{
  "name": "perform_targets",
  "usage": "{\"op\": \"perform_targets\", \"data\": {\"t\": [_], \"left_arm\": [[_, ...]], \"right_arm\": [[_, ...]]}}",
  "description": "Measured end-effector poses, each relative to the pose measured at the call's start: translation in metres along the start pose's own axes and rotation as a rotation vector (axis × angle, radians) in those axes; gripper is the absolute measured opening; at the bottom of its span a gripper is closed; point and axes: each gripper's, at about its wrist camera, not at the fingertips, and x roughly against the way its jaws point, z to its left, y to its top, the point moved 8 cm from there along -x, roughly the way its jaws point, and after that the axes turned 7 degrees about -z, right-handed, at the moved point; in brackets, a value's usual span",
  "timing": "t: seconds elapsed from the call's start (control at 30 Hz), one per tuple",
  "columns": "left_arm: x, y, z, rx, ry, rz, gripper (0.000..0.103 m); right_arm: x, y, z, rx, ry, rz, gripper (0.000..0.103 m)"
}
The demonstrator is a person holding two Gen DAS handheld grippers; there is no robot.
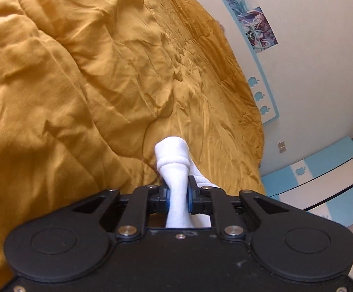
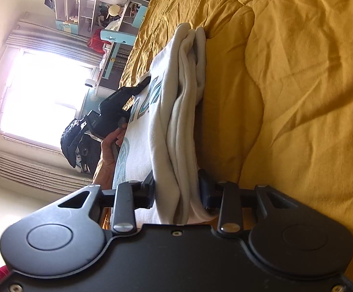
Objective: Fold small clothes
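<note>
Both claws pinch the folded white garment [image 2: 176, 112] above the yellow bed cover [image 2: 298, 97], the left claw [image 1: 177, 198] on a bunched edge and the right claw [image 2: 179, 189] on stacked layers, so the fold seems mid-way; next comes lowering it flat onto the cover.

Your left gripper [image 1: 177, 198] sits at the lower centre of its frame, jaws pinched on white cloth. Your right gripper [image 2: 177, 192] clamps folded fabric; your left hand [image 2: 108, 143] shows mid-left there.
</note>
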Motion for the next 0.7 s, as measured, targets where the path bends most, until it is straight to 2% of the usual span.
{"op": "perform_targets", "data": {"t": [0.07, 0.17, 0.23, 0.3, 0.4, 0.5, 0.57, 0.6, 0.7], "left_arm": [[0.012, 0.009, -0.006, -0.018, 0.018, 0.003, 0.029], [0.047, 0.024, -0.024, -0.114, 0.041, -0.025, 0.031], [0.081, 0.028, -0.043, -0.203, 0.053, -0.060, 0.032], [0.112, 0.018, -0.064, -0.280, 0.061, -0.069, 0.034], [0.152, -0.022, -0.098, -0.405, 0.053, -0.051, 0.037], [0.180, -0.076, -0.116, -0.447, 0.047, -0.008, 0.041], [0.187, -0.108, -0.121, -0.469, 0.056, 0.021, 0.044], [0.193, -0.128, -0.121, -0.475, 0.056, 0.027, 0.044], [0.195, -0.163, -0.110, -0.450, 0.085, 0.045, 0.045]], "right_arm": [[0.003, 0.000, 0.003, 0.011, -0.014, -0.004, 0.035], [0.017, 0.006, 0.015, 0.093, -0.076, -0.046, 0.039], [0.029, 0.010, 0.035, 0.224, -0.130, -0.122, 0.039], [0.034, 0.008, 0.061, 0.367, -0.155, -0.183, 0.040], [0.026, -0.006, 0.098, 0.557, -0.194, -0.219, 0.043], [0.015, -0.020, 0.122, 0.710, -0.242, -0.245, 0.043], [0.007, -0.026, 0.126, 0.751, -0.262, -0.242, 0.042], [0.004, -0.027, 0.125, 0.752, -0.270, -0.233, 0.042], [-0.002, -0.032, 0.112, 0.727, -0.317, -0.220, 0.042]]}}
